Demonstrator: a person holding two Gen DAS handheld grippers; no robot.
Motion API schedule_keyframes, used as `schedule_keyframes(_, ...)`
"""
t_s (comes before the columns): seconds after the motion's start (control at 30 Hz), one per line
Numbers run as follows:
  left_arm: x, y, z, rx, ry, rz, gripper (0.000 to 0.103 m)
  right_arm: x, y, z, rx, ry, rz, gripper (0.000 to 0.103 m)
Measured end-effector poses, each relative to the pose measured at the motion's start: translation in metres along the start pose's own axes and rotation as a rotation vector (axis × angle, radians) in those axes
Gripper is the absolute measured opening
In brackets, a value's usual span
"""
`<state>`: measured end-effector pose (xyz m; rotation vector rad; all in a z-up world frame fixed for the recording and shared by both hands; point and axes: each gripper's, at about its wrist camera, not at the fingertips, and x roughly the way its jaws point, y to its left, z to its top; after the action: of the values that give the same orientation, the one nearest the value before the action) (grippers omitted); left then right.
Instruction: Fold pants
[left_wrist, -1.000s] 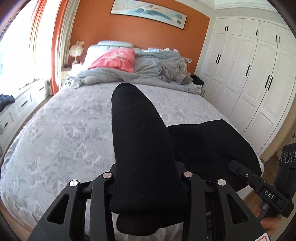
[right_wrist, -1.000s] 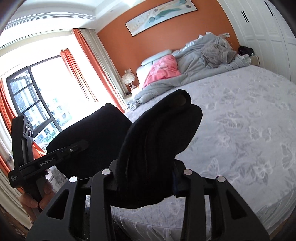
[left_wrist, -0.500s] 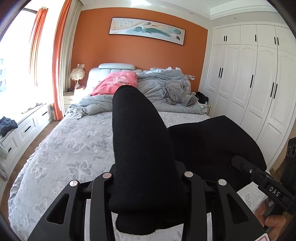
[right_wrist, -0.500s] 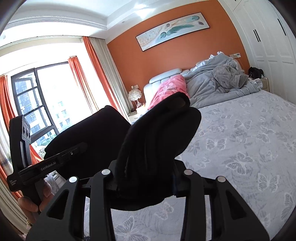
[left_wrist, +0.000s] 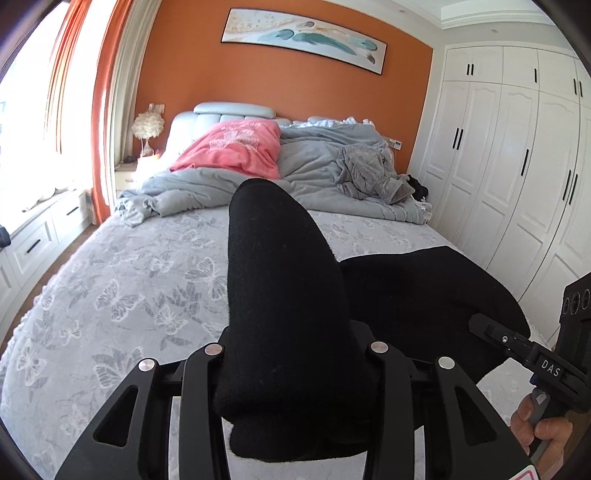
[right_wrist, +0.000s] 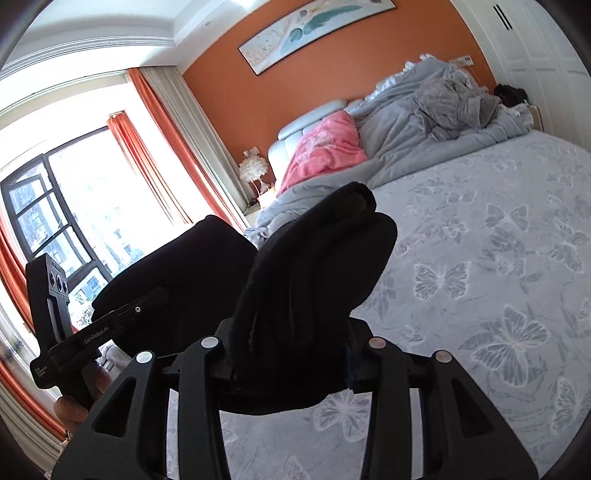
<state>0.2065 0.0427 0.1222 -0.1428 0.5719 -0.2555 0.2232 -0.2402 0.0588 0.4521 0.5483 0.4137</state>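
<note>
The black pants (left_wrist: 280, 277) are bunched thickly between the fingers of my left gripper (left_wrist: 291, 354), which is shut on them, and the fabric hides the fingertips. A dark span of the pants hangs rightwards to my right gripper (left_wrist: 517, 350), held by a hand at the frame's edge. In the right wrist view the right gripper (right_wrist: 291, 350) is shut on another thick fold of the pants (right_wrist: 317, 273). The left gripper (right_wrist: 110, 325) shows at the left there. The pants are held above the bed (left_wrist: 129, 288).
The bed has a grey butterfly-print cover. A pink pillow (left_wrist: 232, 147) and a rumpled grey duvet (left_wrist: 332, 162) lie at its head. White wardrobes (left_wrist: 517, 166) stand to the right. A lamp (left_wrist: 147, 127), a window bench with drawers (left_wrist: 33, 240) and orange curtains are to the left.
Both grippers have carried the pants forward over the bed toward the headboard, which looks nearer now. The grip on the fabric looks the same.
</note>
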Motion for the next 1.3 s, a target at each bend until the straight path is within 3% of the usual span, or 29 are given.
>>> schedule_keyframes(0.13, 0.073, 0.021, -0.028, -0.032, 0.092, 0.001, 0.034, 0.05, -0.033, -0.023, 0.01, 0.06, -0.047, 0.037)
schedule_keyframes(0.27, 0.11, 0.031, -0.047, -0.062, 0.144, 0.011, 0.034, 0.065, -0.038, -0.028, -0.009, 0.079, -0.056, 0.037)
schedule_keyframes(0.37, 0.109, 0.034, -0.043, -0.056, 0.125, 0.0, 0.034, 0.057, -0.026, -0.017, -0.055, 0.039, -0.047, 0.037)
schedule_keyframes(0.5, 0.088, 0.027, -0.015, -0.033, 0.042, -0.018, 0.034, 0.039, -0.006, 0.007, -0.111, -0.042, -0.025, 0.037)
schedule_keyframes(0.6, 0.077, 0.019, 0.003, 0.003, -0.017, -0.004, 0.035, 0.043, -0.005, 0.016, -0.112, -0.056, -0.02, 0.038)
schedule_keyframes(0.67, 0.08, 0.02, 0.005, 0.004, -0.032, 0.017, 0.044, 0.062, -0.021, 0.01, -0.096, 0.002, -0.036, 0.048)
schedule_keyframes(0.7, 0.088, 0.023, -0.001, -0.001, -0.024, 0.03, 0.05, 0.076, -0.035, 0.002, -0.103, 0.053, -0.085, 0.061)
schedule_keyframes(0.73, 0.1, 0.029, -0.01, -0.004, 0.0, 0.063, 0.08, 0.087, -0.05, -0.01, -0.114, 0.089, -0.19, 0.07)
schedule_keyframes(0.77, 0.114, 0.038, -0.024, -0.011, 0.039, 0.124, 0.098, 0.092, -0.065, -0.023, -0.122, 0.118, -0.286, 0.07)
schedule_keyframes(0.8, 0.128, 0.049, -0.041, -0.012, 0.089, 0.18, 0.096, 0.092, -0.079, -0.033, -0.119, 0.139, -0.34, 0.07)
schedule_keyframes(0.87, 0.148, 0.073, -0.071, -0.019, 0.204, 0.268, 0.091, 0.078, -0.094, -0.04, -0.074, 0.119, -0.322, 0.07)
schedule_keyframes(0.9, 0.151, 0.083, -0.08, -0.044, 0.238, 0.257, 0.089, 0.073, -0.094, -0.037, -0.066, 0.104, -0.301, 0.07)
schedule_keyframes(1.0, 0.151, 0.096, -0.079, -0.132, 0.238, 0.225, 0.089, 0.09, -0.072, -0.018, -0.135, 0.119, -0.259, 0.07)
schedule_keyframes(1.07, 0.155, 0.09, -0.066, -0.134, 0.229, 0.216, 0.091, 0.126, -0.065, -0.005, -0.181, 0.183, -0.248, 0.07)
schedule_keyframes(1.2, 0.176, 0.078, -0.049, -0.136, 0.227, 0.223, 0.091, 0.197, -0.082, -0.001, -0.176, 0.288, -0.359, 0.071)
schedule_keyframes(1.23, 0.183, 0.078, -0.048, -0.134, 0.24, 0.225, 0.091, 0.209, -0.089, -0.003, -0.154, 0.31, -0.379, 0.063)
schedule_keyframes(1.27, 0.188, 0.076, -0.047, -0.136, 0.259, 0.226, 0.091, 0.219, -0.095, -0.005, -0.132, 0.334, -0.363, 0.044)
schedule_keyframes(1.3, 0.194, 0.078, -0.047, -0.149, 0.28, 0.221, 0.091, 0.224, -0.095, -0.002, -0.109, 0.357, -0.325, 0.006)
